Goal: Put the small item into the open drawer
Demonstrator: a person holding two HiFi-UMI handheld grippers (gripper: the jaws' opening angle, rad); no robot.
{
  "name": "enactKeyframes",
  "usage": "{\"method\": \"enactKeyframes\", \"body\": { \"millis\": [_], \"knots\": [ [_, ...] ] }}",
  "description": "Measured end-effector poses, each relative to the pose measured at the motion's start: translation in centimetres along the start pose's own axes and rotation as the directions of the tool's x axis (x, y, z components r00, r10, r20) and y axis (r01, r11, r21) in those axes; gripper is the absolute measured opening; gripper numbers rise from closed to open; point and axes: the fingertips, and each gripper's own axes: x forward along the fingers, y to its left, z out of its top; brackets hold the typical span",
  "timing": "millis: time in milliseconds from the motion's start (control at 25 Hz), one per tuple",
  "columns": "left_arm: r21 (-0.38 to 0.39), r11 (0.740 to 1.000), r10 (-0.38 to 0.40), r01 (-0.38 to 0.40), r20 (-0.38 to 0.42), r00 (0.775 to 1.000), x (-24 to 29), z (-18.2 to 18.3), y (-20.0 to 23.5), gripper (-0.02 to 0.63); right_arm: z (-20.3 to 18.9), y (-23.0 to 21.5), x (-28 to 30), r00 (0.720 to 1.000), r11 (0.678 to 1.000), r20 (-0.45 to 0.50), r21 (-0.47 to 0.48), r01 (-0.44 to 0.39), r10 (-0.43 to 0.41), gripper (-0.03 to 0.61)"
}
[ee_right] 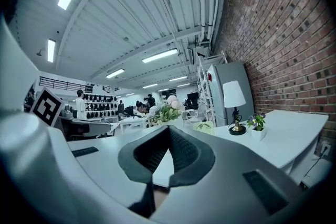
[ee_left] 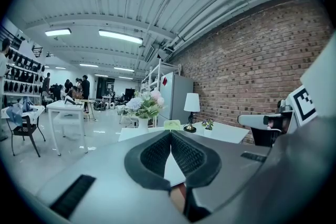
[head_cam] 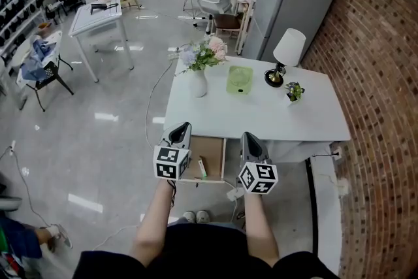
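Note:
An open wooden drawer (head_cam: pixel 213 148) sticks out from the front of the white table (head_cam: pixel 261 117). A small green-and-white stick-shaped item (head_cam: pixel 202 168) lies inside it. My left gripper (head_cam: pixel 181 130) hovers over the drawer's left edge with its jaws together and nothing held. My right gripper (head_cam: pixel 249 139) is just right of the drawer, also shut and empty. In the left gripper view the pads of the left gripper (ee_left: pixel 170 134) meet at their tips. The right gripper view shows the right gripper (ee_right: pixel 169 129) in the same closed state.
On the table stand a white vase of flowers (head_cam: pixel 198 83), a pale green object (head_cam: pixel 240 80), a lamp (head_cam: pixel 285 55) and a small potted plant (head_cam: pixel 294 92). A brick wall (head_cam: pixel 372 88) runs along the right. Another white table (head_cam: pixel 98 19) stands far left, with people beyond it.

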Motion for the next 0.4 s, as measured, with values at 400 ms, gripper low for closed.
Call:
{"method": "enactKeyframes", "body": {
  "millis": [400],
  "knots": [
    [-0.011, 1.0, 0.003, -0.003, -0.006, 1.0, -0.2, -0.51, 0.79, 0.023, -0.44, 0.43, -0.05, 1.0, 1.0, -0.008, 0.007, -0.004, 0.004, 0.0]
  ]
}}
